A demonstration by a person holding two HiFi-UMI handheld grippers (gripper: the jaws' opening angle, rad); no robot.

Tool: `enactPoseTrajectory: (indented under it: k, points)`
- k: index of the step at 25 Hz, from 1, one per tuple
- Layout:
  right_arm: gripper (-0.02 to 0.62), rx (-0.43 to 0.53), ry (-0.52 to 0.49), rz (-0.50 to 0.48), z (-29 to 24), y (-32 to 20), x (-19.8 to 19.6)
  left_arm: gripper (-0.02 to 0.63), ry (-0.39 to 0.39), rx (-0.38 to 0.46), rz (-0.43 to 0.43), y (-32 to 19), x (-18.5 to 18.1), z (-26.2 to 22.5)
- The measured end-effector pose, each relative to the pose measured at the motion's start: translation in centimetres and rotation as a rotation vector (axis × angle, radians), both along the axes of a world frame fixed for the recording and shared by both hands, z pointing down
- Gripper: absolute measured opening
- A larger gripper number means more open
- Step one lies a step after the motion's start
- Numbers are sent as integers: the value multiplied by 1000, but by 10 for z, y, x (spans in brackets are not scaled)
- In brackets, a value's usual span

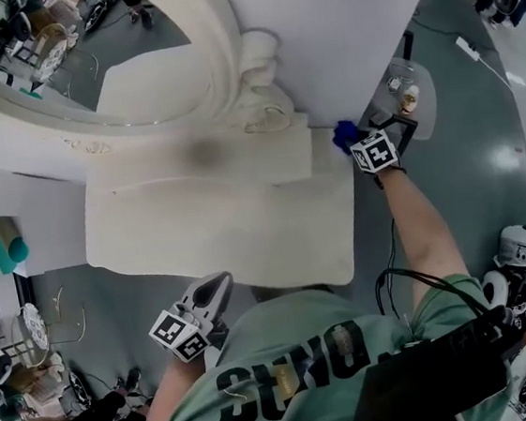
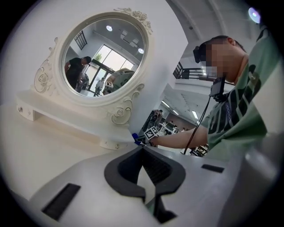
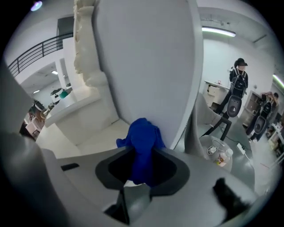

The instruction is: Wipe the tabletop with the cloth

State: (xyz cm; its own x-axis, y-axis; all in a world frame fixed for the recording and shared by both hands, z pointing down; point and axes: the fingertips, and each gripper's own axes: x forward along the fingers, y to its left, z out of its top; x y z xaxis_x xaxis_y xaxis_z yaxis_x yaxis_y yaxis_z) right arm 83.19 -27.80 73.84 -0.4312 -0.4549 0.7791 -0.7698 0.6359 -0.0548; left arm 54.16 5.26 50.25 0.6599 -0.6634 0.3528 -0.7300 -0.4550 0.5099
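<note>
Head view, far left first: the left gripper (image 1: 220,285) is parked off the near edge of the tabletop (image 1: 198,222), close to the person's chest and not touching the surface. Left gripper view shows its jaws (image 2: 143,153) pressed together with nothing in them, pointing across the cream top toward the oval mirror (image 2: 104,60). Moving right, the tabletop looks bare, with the mirror (image 1: 68,76) standing along its back. Over at the back right corner, the right gripper (image 1: 357,142) has the blue cloth (image 1: 344,135) pinched. Right gripper view makes it obvious: jaws (image 3: 142,159) clamped on the cloth (image 3: 141,135), which bunches out past the tips, right beside the mirror's white back panel. Can't tell if it's actually touching the top. Further right, a small round side table (image 1: 424,106) with a bottle on it.
</note>
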Motion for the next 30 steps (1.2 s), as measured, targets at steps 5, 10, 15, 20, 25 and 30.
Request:
enactPoseTrajectory:
  k: [5,10,15,20,25,30]
  points:
    - [104,-32,43,-163,2,113,-16,1,28,43,72,-6,18,-8]
    - [104,-115,22,-197,-2,294,-20,2,76,97,185,-2,16,-17]
    - [104,-142,-4,-45,-2,395,-20,2,106,152,274,26,-5,-32]
    - [106,-253,80,2,26,464,-14,2,120,208,309,56,-43,-48]
    - [106,-180,-36,149,-18,455,-18,2,125,271,285,61,-68,-71]
    - [106,83,-207,154,-155,363,-25,2,91,379,243,55,-56,-116]
